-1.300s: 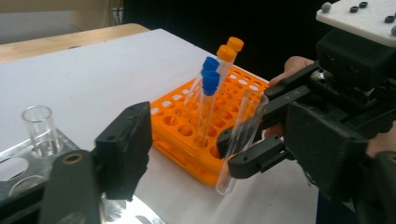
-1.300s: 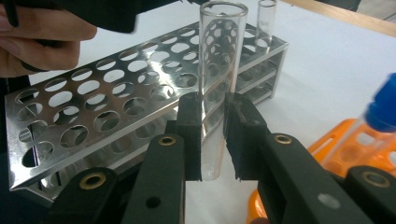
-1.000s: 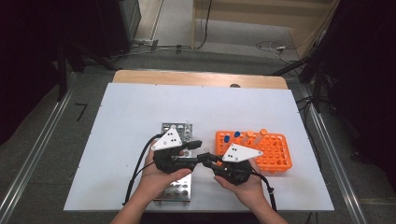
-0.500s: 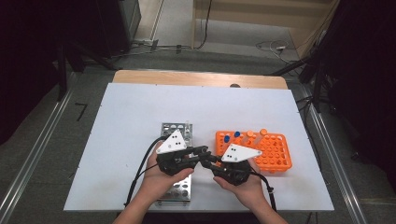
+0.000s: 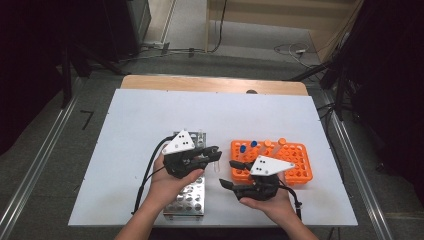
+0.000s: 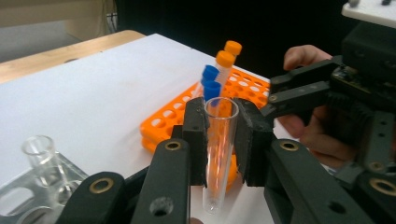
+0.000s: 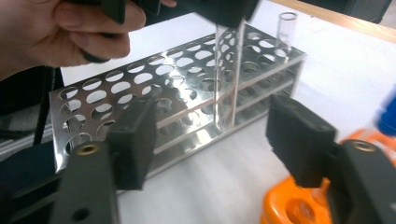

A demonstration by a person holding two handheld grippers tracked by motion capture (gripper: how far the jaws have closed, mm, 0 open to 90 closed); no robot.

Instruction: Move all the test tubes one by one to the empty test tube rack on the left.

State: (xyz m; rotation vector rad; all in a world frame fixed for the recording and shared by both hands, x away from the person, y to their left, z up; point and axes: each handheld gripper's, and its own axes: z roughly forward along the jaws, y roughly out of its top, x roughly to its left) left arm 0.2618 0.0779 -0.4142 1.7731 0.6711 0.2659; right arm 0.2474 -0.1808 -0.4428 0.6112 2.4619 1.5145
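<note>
My left gripper (image 6: 219,135) is shut on a clear uncapped test tube (image 6: 217,154) and holds it upright. In the high view this left gripper (image 5: 212,152) hangs just right of the metal rack (image 5: 190,200), with the tube (image 5: 217,166) below its jaws. My right gripper (image 5: 229,174) is open and points left at the tube. In the right gripper view its jaws (image 7: 217,140) stand wide apart, with the tube (image 7: 229,70) beyond them in front of the metal rack (image 7: 140,93). The other hand's gripper (image 6: 303,88) shows at the right of the left gripper view.
An orange rack (image 5: 295,165) lies at the right, holding blue-capped tubes (image 6: 211,74) and orange-capped tubes (image 6: 225,58) at its far left. Another clear tube (image 7: 286,32) stands in the metal rack's far end. White table surface (image 5: 150,115) stretches beyond the racks.
The left gripper has shifted slightly away from me with the tube. The right gripper has drawn back a little toward me, and a gap now shows between the two.
</note>
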